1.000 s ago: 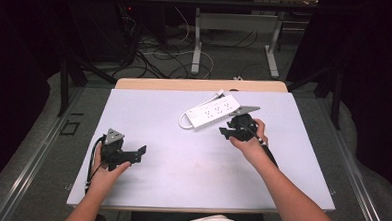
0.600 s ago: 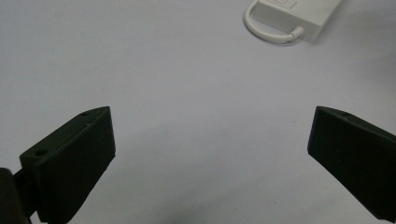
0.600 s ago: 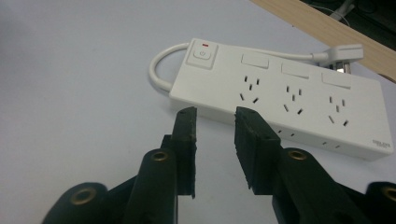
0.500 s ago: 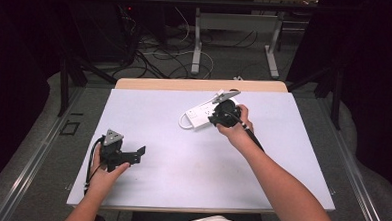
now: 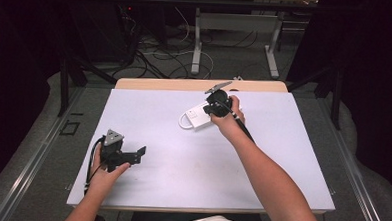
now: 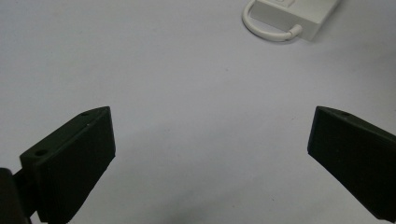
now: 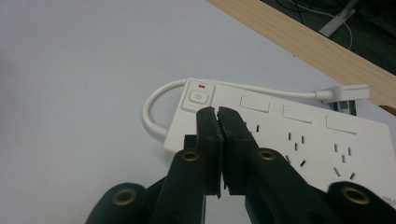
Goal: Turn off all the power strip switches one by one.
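The right gripper, jaws pressed together and empty, hovers just short of the power button at the cord end of the power strip. The strip's long axis runs away to the right in the right gripper view. The left gripper, jaws wide apart, rests well away.

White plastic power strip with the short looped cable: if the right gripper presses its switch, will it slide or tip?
The white plastic power strip lies flat and broad, so tipping seems unlikely. On the smooth grey table mat it may slide. Its white cable looks stiff, holding its loop.
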Motion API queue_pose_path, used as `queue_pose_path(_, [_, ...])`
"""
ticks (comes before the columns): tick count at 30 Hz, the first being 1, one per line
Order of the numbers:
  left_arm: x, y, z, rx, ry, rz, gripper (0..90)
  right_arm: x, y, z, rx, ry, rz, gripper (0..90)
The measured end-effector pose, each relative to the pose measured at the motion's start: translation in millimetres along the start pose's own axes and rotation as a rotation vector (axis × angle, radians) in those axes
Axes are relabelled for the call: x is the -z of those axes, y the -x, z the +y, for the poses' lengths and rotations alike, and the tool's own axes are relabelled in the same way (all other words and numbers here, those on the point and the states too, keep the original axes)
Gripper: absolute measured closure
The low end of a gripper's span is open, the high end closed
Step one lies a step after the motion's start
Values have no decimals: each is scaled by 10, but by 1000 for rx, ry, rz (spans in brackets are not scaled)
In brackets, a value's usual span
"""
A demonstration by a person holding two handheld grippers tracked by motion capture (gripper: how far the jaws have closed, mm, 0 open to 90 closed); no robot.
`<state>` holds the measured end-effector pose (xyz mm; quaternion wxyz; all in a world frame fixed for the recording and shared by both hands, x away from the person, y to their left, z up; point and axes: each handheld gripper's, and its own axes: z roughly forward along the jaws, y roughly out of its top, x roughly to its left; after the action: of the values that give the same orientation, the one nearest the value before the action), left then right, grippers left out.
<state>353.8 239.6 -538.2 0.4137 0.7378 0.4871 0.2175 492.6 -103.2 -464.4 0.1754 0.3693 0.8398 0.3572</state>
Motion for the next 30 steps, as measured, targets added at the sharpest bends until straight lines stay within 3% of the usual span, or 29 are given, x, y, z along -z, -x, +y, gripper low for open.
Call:
queue_pose_path(5, [16, -9, -8, -3, -4, 1, 6, -70, 6, 51, -2, -3, -32, 900])
queue_pose_path(6, [16, -11, -9, 0, -3, 1, 7, -87, 17, 79, -20, -47, -15, 900])
queue_pose_path(8, [16, -14, -11, 5, -1, 0, 7, -169, 26, 83, -12, -18, -19, 900])
queue_pose_path(10, [23, -19, -11, 2, -1, -1, 7, -194, 29, 90, -8, -29, -30, 900])
queue_pose_path(12, [27, -24, -17, -1, -5, 0, 7, -267, 31, 99, -24, -26, -11, 900])
queue_pose_path(14, [31, -26, -23, 2, -5, 1, 7, -317, 21, 120, -30, -45, -18, 900])
queue_pose_path(15, [32, -26, -28, 4, 0, 2, 8, -326, 19, 141, -28, -79, -12, 900])
queue_pose_path(16, [34, -27, -31, 2, 1, 4, 8, -368, 5, 144, -41, -59, -12, 900])
queue_pose_path(20, [51, -31, -46, 6, -1, 8, 8, -492, -32, 204, -30, -91, -8, 900])
queue_pose_path(21, [60, -34, -49, 3, -4, 10, 8, -527, -42, 209, -42, -77, -8, 900])
queue_pose_path(25, [88, -39, -69, 8, -5, 14, 9, -582, -46, 246, -29, -115, -10, 900])
queue_pose_path(28, [107, -48, -78, 11, -1, 17, 9, -686, -53, 255, -67, -100, -8, 900])
queue_pose_path(30, [118, -51, -82, 15, -3, 17, 9, -703, -44, 257, -64, -112, -17, 900])
